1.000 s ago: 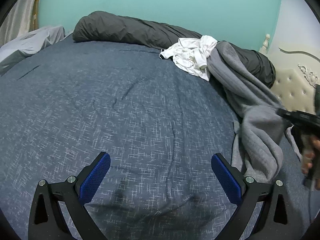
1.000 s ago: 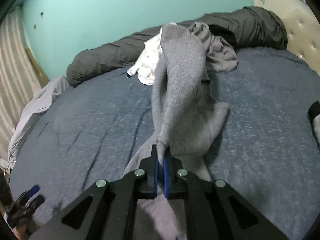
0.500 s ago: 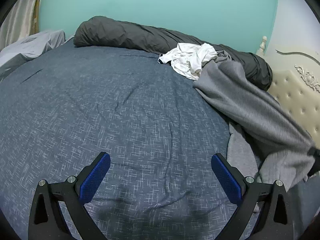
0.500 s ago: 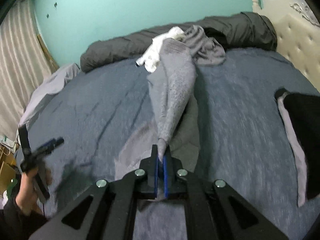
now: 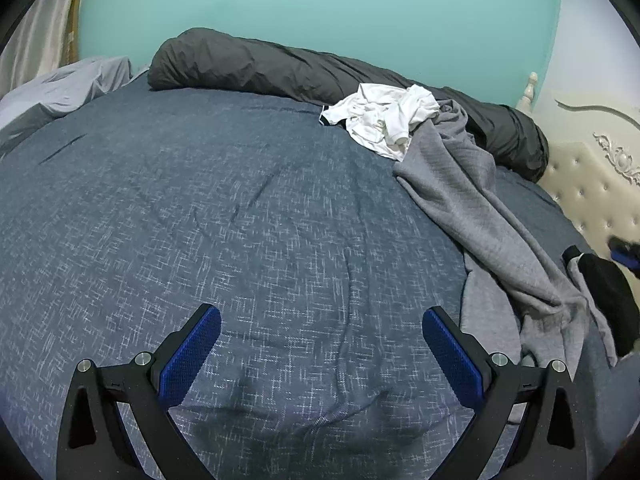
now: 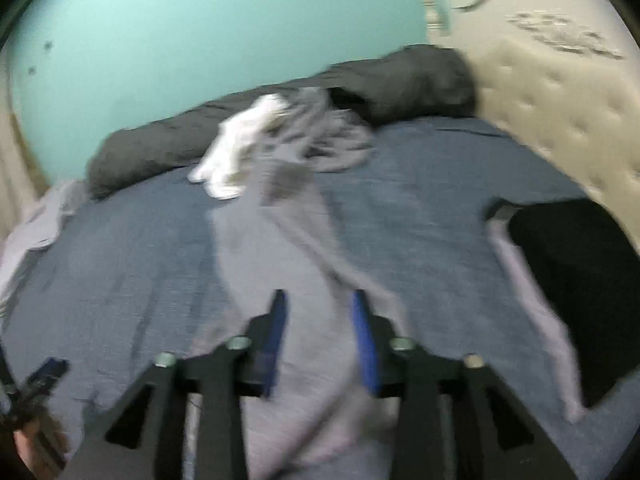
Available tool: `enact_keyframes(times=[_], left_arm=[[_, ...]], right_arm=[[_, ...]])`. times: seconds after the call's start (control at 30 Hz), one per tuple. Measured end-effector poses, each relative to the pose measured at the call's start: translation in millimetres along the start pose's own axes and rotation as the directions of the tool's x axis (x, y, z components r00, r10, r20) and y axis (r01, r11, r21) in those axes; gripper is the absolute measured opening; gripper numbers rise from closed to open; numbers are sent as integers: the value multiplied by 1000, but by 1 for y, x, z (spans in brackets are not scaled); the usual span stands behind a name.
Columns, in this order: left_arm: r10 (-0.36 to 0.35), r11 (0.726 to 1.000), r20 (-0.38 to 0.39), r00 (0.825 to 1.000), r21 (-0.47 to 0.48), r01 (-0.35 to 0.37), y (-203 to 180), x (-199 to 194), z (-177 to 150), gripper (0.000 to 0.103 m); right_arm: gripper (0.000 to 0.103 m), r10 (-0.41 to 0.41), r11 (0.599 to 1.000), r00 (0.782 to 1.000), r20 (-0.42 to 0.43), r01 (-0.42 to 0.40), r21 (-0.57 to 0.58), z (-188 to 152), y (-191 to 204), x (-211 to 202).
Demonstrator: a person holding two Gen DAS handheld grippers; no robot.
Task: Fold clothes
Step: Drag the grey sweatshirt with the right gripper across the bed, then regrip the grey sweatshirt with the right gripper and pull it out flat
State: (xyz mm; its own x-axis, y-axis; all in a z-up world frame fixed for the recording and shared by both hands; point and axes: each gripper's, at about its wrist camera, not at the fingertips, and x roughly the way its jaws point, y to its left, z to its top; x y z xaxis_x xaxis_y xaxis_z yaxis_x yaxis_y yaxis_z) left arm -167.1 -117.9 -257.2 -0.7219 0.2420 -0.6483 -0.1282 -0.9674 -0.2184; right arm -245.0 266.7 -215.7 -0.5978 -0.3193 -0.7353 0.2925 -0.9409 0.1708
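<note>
A long grey garment (image 5: 472,208) lies stretched down the right side of the blue bedspread (image 5: 200,200), its far end bunched against a crumpled white garment (image 5: 384,120). My left gripper (image 5: 322,344) hovers open over bare bedspread, left of the grey cloth. In the blurred right wrist view, my right gripper (image 6: 318,320) is open just above the near end of the grey garment (image 6: 288,232), with the cloth lying loose below its blue pads. The white garment (image 6: 236,148) sits at the far end. A hand holds the left gripper (image 6: 36,380) at the lower left.
A rolled dark grey duvet (image 5: 280,68) runs along the far edge under the teal wall. A black garment (image 6: 572,280) with a pale lining lies at the right, beside the tufted cream headboard (image 6: 560,100). A light grey sheet (image 5: 60,88) is bunched at the far left.
My right gripper, shut on the grey garment's end, dragged it toward me and has opened; the cloth has dropped flat on the bed. The left gripper has barely moved.
</note>
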Motion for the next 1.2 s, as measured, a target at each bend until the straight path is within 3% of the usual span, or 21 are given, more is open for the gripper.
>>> enact_keyframes(times=[0.17,0.23,0.4,0.63,0.7,0.77,0.83,1.0,1.2], left_arm=[[12,1000,-8,1000,-6,-12,3,6,0,103],[16,1000,-12,1000,-8,-16,5,8,1,103],[15,1000,-26,1000,-17,-16,9,15,1,103],[18,999,-37,999,-30,-19,18,22,3,103],[22,999,-45,999,-30,-23,20,24,2,103],[24,999,-53,998,-30,-26,21,26,1,103],[23,999,-55,998,-34,-25,22,26,0,103],[19,1000,-44,999,-21,-19,19,20,1,103],[29,999,-17,999,-15,-29,26,3,0,103]], right_arm=[[57,53,997,999,6,-52,-51,24,38,38],[58,58,996,997,-41,-61,-70,29,53,68],[62,31,995,996,-88,-39,-91,38,78,130],[64,-22,993,990,-137,5,-122,47,89,186],[55,-33,989,988,-149,11,-146,47,90,195],[14,-37,987,987,-159,11,-162,46,89,201],[4,-26,986,987,-157,0,-167,44,87,199],[2,47,975,993,-113,-70,-212,37,94,161],[2,163,948,981,-104,-185,-260,14,107,100]])
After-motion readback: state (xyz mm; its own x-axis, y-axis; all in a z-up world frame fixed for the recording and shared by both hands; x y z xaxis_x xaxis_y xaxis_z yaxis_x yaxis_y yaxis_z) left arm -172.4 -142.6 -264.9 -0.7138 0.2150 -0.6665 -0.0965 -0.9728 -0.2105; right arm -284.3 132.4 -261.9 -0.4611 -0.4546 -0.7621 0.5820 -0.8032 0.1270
